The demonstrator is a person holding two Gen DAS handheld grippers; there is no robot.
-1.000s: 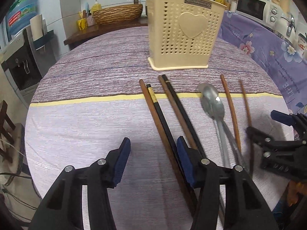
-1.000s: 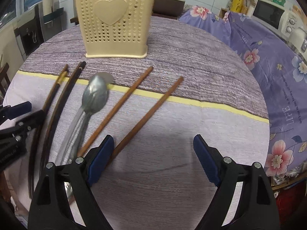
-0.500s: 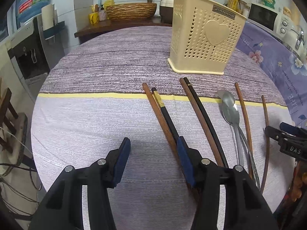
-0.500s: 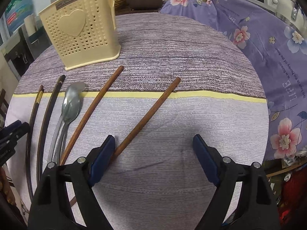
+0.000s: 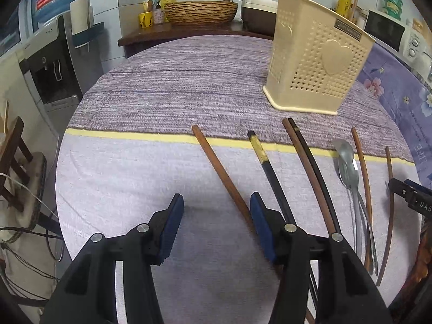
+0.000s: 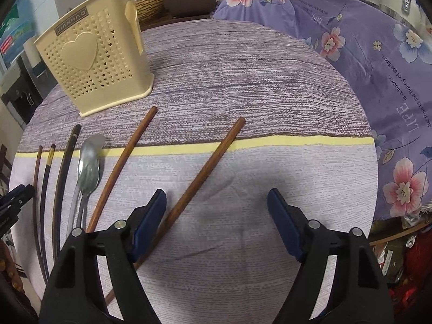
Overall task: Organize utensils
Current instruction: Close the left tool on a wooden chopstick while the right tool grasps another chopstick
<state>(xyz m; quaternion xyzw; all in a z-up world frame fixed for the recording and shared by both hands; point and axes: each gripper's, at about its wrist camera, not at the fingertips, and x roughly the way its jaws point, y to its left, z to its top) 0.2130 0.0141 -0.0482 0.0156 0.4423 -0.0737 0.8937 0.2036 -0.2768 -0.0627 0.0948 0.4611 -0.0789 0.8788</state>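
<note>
The left gripper point(image 5: 216, 224) is wide open above the table point(image 5: 129, 178), and a brown chopstick point(image 5: 220, 174) lies just inside its right finger. The right gripper point(image 6: 216, 216) is open too, another brown chopstick point(image 6: 205, 170) beside its left finger. The cream holder point(image 5: 316, 67) stands farther behind.

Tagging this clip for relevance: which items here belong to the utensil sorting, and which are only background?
Part of the job:
cream perforated plastic utensil holder
metal spoons
brown wooden chopsticks
black chopsticks

Just lying about:
woven wicker basket
white microwave
purple floral cloth
</note>
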